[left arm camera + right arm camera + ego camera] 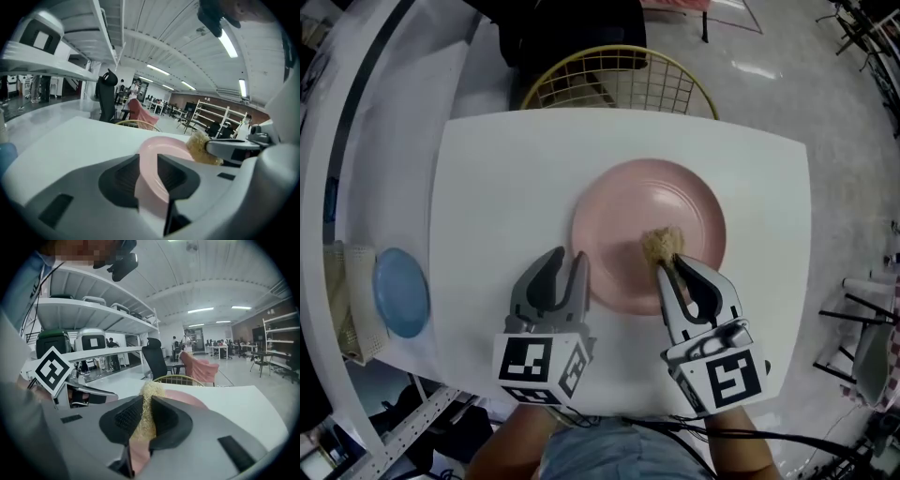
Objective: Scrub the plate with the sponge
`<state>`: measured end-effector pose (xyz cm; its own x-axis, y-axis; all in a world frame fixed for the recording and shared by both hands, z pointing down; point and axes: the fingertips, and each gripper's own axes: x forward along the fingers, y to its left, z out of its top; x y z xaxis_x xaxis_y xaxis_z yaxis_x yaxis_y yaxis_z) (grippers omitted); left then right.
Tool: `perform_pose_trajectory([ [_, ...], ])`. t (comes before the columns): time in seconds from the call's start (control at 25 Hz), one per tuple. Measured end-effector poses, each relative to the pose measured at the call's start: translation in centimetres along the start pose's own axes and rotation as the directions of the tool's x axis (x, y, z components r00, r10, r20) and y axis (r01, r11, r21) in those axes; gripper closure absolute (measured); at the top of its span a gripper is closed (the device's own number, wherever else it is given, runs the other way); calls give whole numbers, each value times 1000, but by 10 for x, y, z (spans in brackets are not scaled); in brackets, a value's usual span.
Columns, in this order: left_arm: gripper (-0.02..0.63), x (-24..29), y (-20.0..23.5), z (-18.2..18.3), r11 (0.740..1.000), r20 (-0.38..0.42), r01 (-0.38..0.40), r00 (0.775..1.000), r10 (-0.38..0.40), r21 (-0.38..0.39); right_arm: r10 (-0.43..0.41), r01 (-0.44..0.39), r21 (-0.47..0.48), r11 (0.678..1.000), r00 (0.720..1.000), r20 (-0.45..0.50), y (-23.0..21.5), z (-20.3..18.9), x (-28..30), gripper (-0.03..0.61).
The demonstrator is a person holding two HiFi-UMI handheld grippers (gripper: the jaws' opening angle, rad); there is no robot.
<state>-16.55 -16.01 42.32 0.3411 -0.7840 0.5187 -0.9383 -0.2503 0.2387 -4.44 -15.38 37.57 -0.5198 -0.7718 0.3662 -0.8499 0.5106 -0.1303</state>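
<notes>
A pink plate [647, 211] lay near the middle of a white table [506, 178], its near-left rim pinched between the jaws of the left gripper [567, 262]. Just to the right, the right gripper [673, 266] had its jaws clamped on a tan, fibrous sponge [662, 246], which rested on the near part of the plate, a little right of centre. A yellow wire chair [619, 80] stood at the table's far edge, and a blue dish [401, 291] sat well off to the left.
</notes>
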Motion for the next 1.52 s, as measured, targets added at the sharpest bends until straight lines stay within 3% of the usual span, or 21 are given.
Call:
perform_pose_trajectory([
  [0.52,543,31,12,-29,997,-105,-19,994,12,-70,13,-13,5,1000,999,-42,-7,-18,14,518],
  [0.92,580,36,17,-25,995,-100,-63,993,55,-73,16,-15,18,1000,998,-54,-11,-25,16,518],
  [1.28,592,23,-3,2,995,-32,-66,997,69,73,9,-7,51,999,999,-45,-11,-21,11,518],
  [1.52,592,13,-25,24,984,9,-65,998,64,166,15,-14,21,1000,1000,-19,-16,-8,2,518],
])
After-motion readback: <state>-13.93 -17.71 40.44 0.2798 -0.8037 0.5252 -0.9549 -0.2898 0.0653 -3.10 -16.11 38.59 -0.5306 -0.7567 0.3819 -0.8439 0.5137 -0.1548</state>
